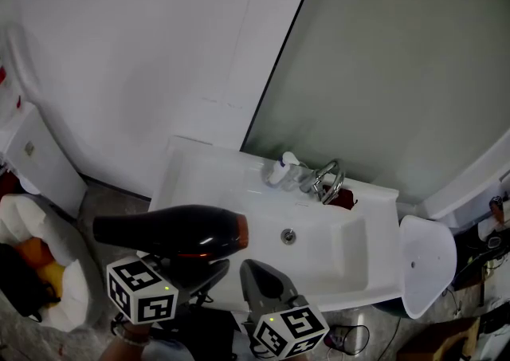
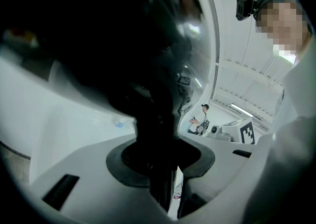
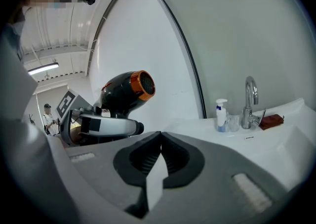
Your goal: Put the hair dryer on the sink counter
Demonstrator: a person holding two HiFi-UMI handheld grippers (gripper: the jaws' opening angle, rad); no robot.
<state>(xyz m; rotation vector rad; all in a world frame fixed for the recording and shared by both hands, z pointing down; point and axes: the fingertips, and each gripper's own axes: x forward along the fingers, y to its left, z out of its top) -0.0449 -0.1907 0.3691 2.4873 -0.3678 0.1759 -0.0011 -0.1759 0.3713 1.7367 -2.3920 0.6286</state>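
Observation:
The black hair dryer with an orange ring at its nozzle hangs level over the front left corner of the white sink counter. My left gripper is shut on its handle from below. In the left gripper view the dark handle sits between the jaws of the left gripper, and the dryer's body fills the upper picture. My right gripper is shut and empty beside it, at the counter's front edge. The right gripper view shows the right gripper, the hair dryer and the left gripper.
A faucet, a soap bottle and a small red thing stand at the back of the basin, whose drain is in the middle. A white rounded seat stands right of the sink. A white cabinet and bag are at left.

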